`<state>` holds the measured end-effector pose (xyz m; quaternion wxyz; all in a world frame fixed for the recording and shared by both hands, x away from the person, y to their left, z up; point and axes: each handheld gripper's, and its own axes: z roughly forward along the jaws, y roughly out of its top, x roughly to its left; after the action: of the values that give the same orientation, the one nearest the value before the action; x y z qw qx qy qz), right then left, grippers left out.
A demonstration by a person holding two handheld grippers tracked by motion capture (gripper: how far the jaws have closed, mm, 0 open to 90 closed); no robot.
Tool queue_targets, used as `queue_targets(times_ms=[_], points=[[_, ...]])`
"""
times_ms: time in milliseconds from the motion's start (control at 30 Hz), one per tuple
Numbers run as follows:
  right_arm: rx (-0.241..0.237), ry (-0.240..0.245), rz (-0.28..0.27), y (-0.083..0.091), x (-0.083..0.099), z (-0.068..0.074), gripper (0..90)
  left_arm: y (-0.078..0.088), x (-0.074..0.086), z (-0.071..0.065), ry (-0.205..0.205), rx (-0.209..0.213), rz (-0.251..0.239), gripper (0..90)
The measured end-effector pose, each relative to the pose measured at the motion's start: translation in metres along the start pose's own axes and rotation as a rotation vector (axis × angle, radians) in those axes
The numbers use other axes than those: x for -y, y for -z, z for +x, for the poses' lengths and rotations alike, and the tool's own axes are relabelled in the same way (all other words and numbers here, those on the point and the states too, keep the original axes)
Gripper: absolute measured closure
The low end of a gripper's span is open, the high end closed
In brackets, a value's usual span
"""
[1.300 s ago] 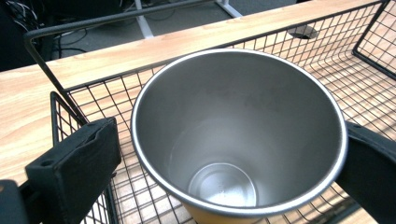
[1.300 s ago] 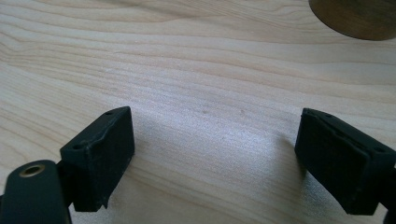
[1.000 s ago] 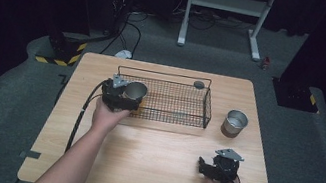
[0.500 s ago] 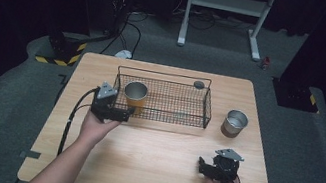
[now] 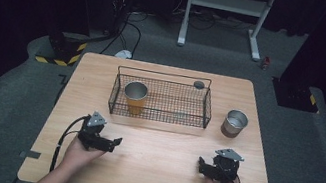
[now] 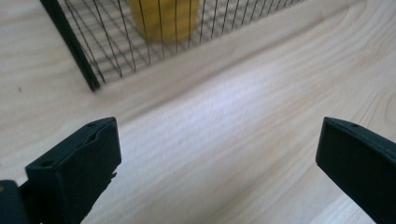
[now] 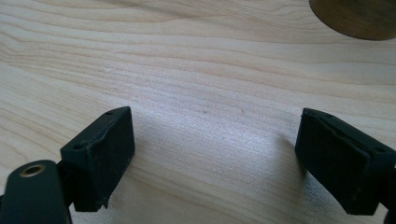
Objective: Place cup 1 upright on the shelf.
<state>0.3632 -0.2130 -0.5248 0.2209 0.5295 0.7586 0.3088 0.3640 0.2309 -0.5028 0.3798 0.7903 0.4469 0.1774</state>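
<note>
A yellow cup [image 5: 135, 95] with a shiny inside stands upright in the left end of a black wire basket [image 5: 206, 110]. A second cup [image 5: 235, 123], brown with a metal inside, stands on the table to the right of the basket. My left gripper [image 5: 113, 142] rests near the table's front left, open and empty, well short of the basket. In the left gripper view [image 6: 217, 135] the basket corner [image 6: 84, 60] and the yellow cup [image 6: 161, 18] lie ahead. My right gripper [image 5: 201, 165] sits at the front right, open; in the right gripper view [image 7: 215, 126] the brown cup's base [image 7: 355, 18] is beyond it.
A small grey round object [image 5: 198, 84] sits at the basket's back rim. The wooden table [image 5: 157, 171] has bare room between the two grippers. Past the table are a dark floor, cables and a white stand [image 5: 227, 4].
My left gripper let go of the yellow cup, which now stands in the basket, and drew back toward the table's front left. The right gripper has stayed put.
</note>
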Motion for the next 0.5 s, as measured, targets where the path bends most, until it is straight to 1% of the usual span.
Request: queue_targets(times_ms=[33, 67, 100, 133, 167, 233, 267, 300, 333, 400, 433, 500], points=[[0.001, 0.005, -0.003, 0.0, 0.0, 0.0, 11.7, 0.0, 0.004, 0.002, -0.001, -0.006, 0.004, 0.6], [0.002, 0.005, -0.003, 0.0, 0.0, 0.0, 11.7, -0.001, 0.007, 0.002, 0.008, -0.008, 0.004, 0.6], [0.002, 0.004, -0.002, 0.0, 0.0, 0.0, 11.7, -0.001, 0.007, 0.002, 0.008, -0.008, 0.004, 0.6], [0.001, 0.004, -0.002, 0.0, 0.0, 0.0, 11.7, -0.002, 0.01, 0.003, 0.003, -0.017, 0.011, 0.7], [0.001, 0.005, -0.003, 0.0, 0.0, 0.0, 11.7, -0.006, 0.017, 0.004, 0.0, -0.021, 0.027, 0.9], [0.002, 0.005, -0.002, 0.0, 0.0, 0.0, 11.7, -0.007, 0.02, 0.004, 0.005, -0.017, 0.036, 0.9], [0.002, 0.005, -0.002, 0.0, 0.0, 0.0, 11.7, -0.008, 0.021, 0.003, -0.022, -0.019, 0.065, 0.6], [0.002, 0.004, -0.002, 0.0, 0.0, 0.0, 11.7, -0.008, 0.021, 0.001, -0.034, -0.019, 0.06, 0.6], [0.002, 0.005, -0.003, 0.0, 0.0, 0.0, 11.7, -0.009, 0.022, 0.0, -0.049, -0.025, 0.065, 0.8], [0.002, 0.005, -0.002, 0.0, 0.0, 0.0, 11.7, -0.011, 0.023, -0.001, -0.047, -0.022, 0.095, 0.7], [0.002, 0.006, -0.002, 0.0, 0.0, 0.0, 11.7, -0.012, 0.023, -0.001, -0.059, -0.034, 0.102, 0.6], [0.001, 0.007, -0.002, 0.0, 0.0, 0.0, 11.7, -0.012, 0.023, -0.003, -0.06, -0.035, 0.101, 0.4]])
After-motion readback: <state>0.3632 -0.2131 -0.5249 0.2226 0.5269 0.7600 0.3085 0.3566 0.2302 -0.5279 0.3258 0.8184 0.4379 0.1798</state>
